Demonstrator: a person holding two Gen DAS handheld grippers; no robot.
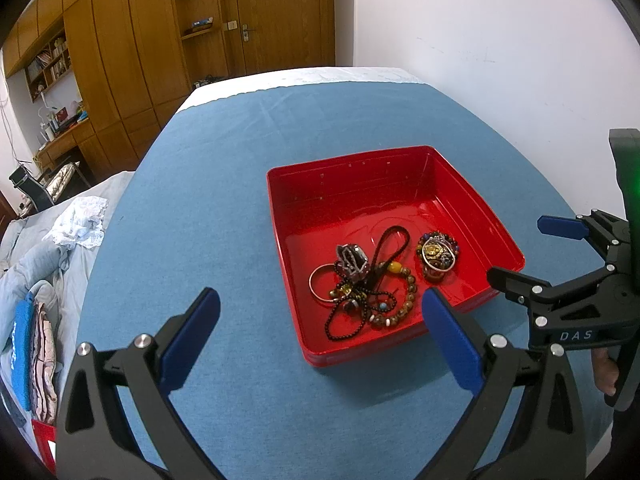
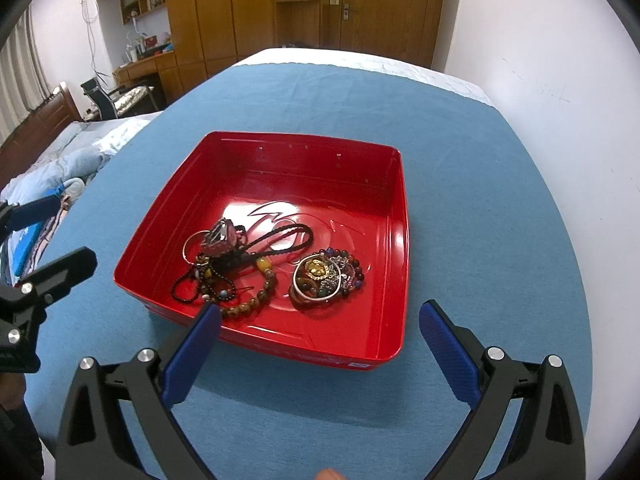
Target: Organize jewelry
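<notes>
I have both sets of tongs hovering short of the red tray (image 2: pixel 396 248), which sits on the blue-covered desk (image 2: pixel 480 184); nothing is gripped, so I judge the sorting step is only about to begin; the left tongs (image 1: pixel 320 332) are spread wide with nothing between the blue pads, and the right tongs (image 2: pixel 320 344) are likewise spread and empty; in the left view I can see the right tongs off to the side, jaws apart, level with the tray's near corner; all the jewelry lies inside the tray toward its near wall, in two clumps; the tangled clump (image 2: pixel 228 276) mixes a dark bead string, a brown bead bracelet (image 2: pixel 256 300), a thin metal bangle, a black cord loop and a reddish ornament I cannot identify; the coiled clump (image 2: pixel 326 276) beside it, apart from the tangle, holds a gold-coloured piece ringed by coloured beads; the far half of the tray is bare; I reckon the next move calls for lowering one pair of tongs over the rim and pinching a single strand at the tangle's edge, since a grab at the middle would likely lift several pieces together; both grippers are pitched downward, aimed into the tray from the near side.
</notes>
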